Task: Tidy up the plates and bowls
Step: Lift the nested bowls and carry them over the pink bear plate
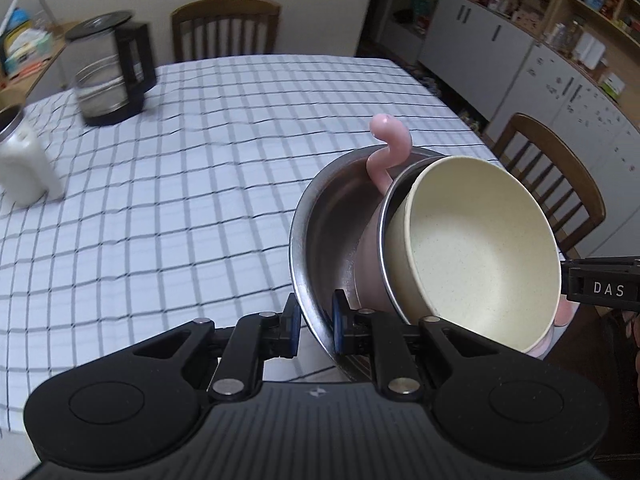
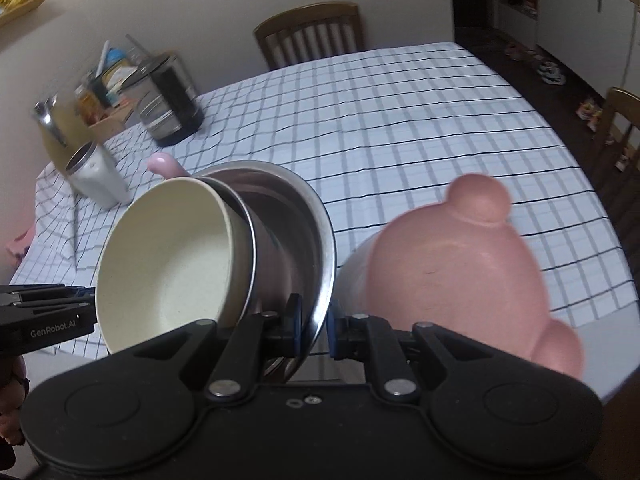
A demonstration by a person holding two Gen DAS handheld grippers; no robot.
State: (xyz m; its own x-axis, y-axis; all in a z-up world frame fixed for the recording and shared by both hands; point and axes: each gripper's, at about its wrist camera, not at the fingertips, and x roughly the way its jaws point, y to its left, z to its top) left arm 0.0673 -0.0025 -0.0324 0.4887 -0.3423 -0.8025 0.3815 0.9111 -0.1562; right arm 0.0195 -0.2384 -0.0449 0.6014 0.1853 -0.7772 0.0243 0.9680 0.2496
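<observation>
Gripping the steel bowl (image 1: 320, 248) rim with my left gripper (image 1: 316, 326) and right gripper (image 2: 316, 330); both jaws are clamping it above the checked tablecloth (image 1: 200, 184); the cream bowl (image 1: 480, 248) is nesting inside.

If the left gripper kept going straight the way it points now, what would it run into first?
The left gripper is already shut on the rim of the steel bowl, so the bowl would simply travel with it. Beyond that rim, the line most likely ends on the checked tablecloth; depth is hard to judge through the fisheye.

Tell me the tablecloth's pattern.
White tablecloth with dark grid checks; clearest in the left wrist view.
</observation>
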